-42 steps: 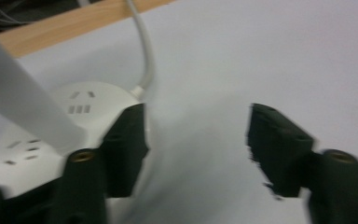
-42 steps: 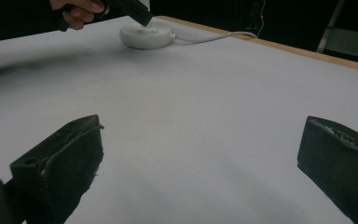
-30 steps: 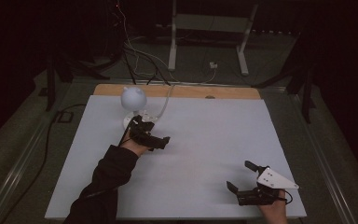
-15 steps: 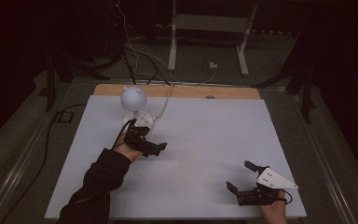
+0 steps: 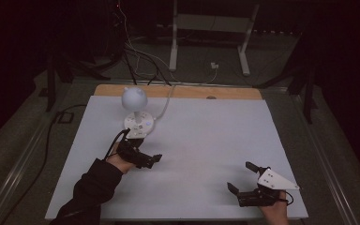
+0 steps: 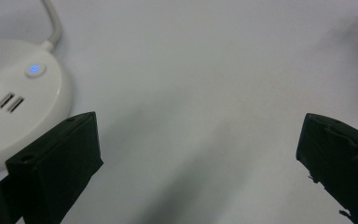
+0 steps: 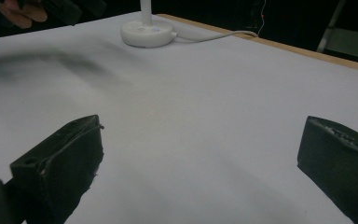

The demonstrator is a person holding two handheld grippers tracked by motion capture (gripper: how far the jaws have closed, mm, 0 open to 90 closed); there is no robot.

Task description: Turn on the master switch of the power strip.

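Observation:
A white desk lamp with a round head (image 5: 133, 98) stands on a disc base (image 5: 138, 124) at the back left of the white table (image 5: 206, 140). My left gripper (image 5: 151, 159) sits just in front of that base, open, with nothing between its fingers. In the left gripper view (image 6: 200, 154) the base (image 6: 14, 102) lies at the left, showing a lit blue button (image 6: 34, 69) and two USB slots. My right gripper (image 5: 242, 176) rests near the front right edge, open and empty (image 7: 200, 158). The lamp base (image 7: 147, 32) is far ahead of it.
A white cable (image 5: 165, 101) runs from the lamp base off the table's wooden back edge (image 5: 178, 91). Dark floor, cables and a metal stand (image 5: 208, 28) lie beyond. The other hand (image 7: 23, 11) appears at the top left of the right gripper view.
My left gripper has drawn back from the lamp base toward the front of the table. The right gripper has stayed put.

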